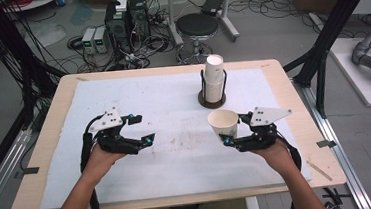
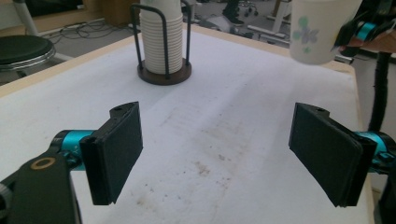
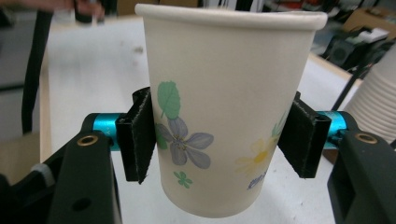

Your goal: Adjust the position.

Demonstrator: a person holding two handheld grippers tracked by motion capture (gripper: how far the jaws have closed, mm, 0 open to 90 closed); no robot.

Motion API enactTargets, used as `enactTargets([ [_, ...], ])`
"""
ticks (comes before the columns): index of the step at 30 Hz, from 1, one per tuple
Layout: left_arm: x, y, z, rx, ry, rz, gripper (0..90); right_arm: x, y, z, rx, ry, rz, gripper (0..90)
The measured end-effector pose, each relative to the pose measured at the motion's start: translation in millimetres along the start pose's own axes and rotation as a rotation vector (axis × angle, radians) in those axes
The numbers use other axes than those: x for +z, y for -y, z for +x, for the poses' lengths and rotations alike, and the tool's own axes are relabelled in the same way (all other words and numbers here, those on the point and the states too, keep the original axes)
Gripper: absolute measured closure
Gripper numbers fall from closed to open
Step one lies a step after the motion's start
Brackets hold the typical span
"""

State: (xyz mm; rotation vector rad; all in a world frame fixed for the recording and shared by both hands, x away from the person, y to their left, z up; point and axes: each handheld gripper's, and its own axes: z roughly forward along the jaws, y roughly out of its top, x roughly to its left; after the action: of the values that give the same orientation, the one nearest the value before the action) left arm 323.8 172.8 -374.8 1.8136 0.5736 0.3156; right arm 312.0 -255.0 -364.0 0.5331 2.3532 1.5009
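One paper cup (image 1: 223,123) is off the stack (image 1: 213,79) at the table's (image 1: 51,140) far edge, pinched upright in the right gripper (image 1: 231,131) over the right half of the white mat (image 1: 177,150). The left gripper (image 1: 143,130) waits near the left side, jaws spread and empty. Setting the cup down looks like what remains.

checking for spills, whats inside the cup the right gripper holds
From the high view, the paper cup in the right gripper looks empty: bare tan inner wall. Its very bottom is hidden by the rim's angle.
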Motion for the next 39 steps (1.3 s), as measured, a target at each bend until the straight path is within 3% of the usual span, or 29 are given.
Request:
enactTargets([
  [2, -2.6, 6.4, 0.5, -0.001, -0.019, -0.017, 17.5, -3.4, 4.6, -0.4, 0.019, 0.020, -0.052, 36.1],
  [5, -6.0, 13.7, 0.3, 0.004, -0.042, -0.039, 17.6, -4.6, 9.1, 0.1, 0.026, 0.033, -0.084, 36.1],
  [16, -17.9, 44.9, 3.8, -0.037, -0.094, -0.094, 17.5, 0.6, 25.1, -2.9, 0.053, 0.079, -0.125, 36.1],
  [27, -20.9, 59.6, 6.0, -0.065, -0.115, -0.111, 17.5, 0.7, 22.8, -1.7, 0.053, 0.101, -0.166, 36.0],
  [39, -28.1, 60.7, 8.8, -0.072, -0.126, -0.146, 17.5, 5.2, 23.0, 0.8, 0.052, 0.110, -0.166, 35.9],
])
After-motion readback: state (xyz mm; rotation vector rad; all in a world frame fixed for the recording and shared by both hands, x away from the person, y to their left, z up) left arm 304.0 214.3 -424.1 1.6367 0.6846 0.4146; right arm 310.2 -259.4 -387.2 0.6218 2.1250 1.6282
